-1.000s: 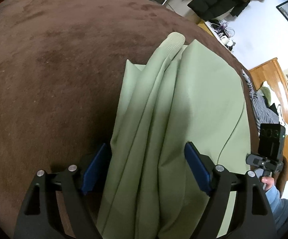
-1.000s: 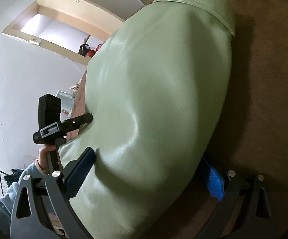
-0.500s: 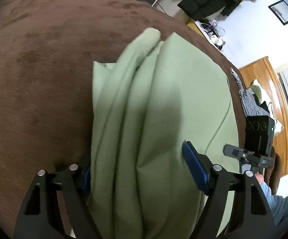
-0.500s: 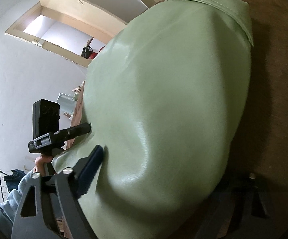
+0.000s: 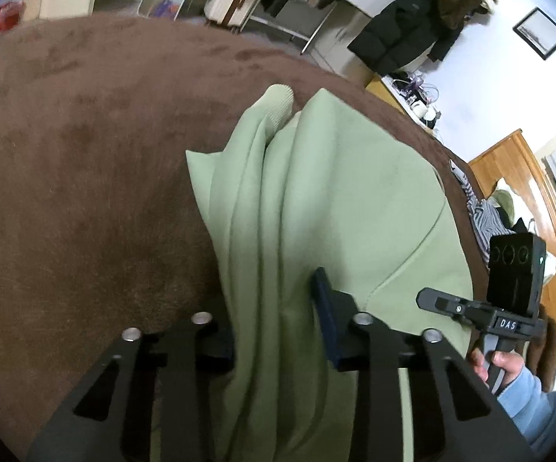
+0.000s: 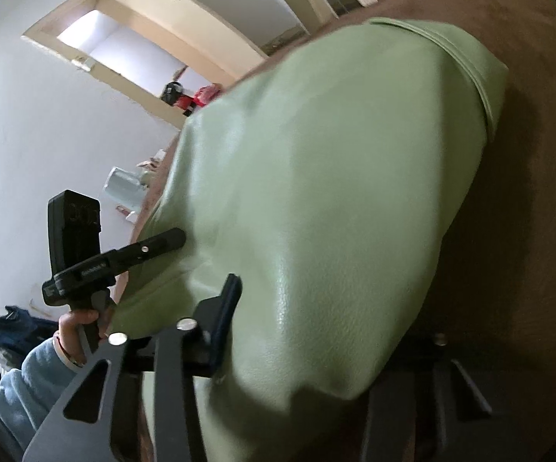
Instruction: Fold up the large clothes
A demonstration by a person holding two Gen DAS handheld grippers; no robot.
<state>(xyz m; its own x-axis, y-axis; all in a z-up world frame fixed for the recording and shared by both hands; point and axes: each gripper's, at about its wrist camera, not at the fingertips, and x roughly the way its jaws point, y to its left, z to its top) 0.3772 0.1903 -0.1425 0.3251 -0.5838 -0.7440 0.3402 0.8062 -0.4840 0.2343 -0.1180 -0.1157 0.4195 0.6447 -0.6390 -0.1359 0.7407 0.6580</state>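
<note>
I had the garment [image 5: 316, 211] bunched on the brown cover [image 5: 66, 154], mid-fold. My left gripper [image 5: 274, 331] pinched its gathered edge; my right gripper [image 6: 316, 346] seemingly clamped the other. Next I'd carry both edges across evenly.

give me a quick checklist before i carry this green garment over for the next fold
1. Left claw on the fabric: ok, a bunch of green garment runs between its fingers, which stand close on it.
2. Right claw on the fabric: cannot tell, cloth drapes over it and hides the far finger.
3. Sleeve cuff tucked in: not ok, the ribbed end pokes out past the top edge.
4. Fabric flat: not ok, long pleats run along the left side, though the right wrist view shows a smooth panel.
5. Landing space on the brown cover: ok, bare to the left of the garment.
6. Both claws apart: ok, each sees the other off to the side.
</note>
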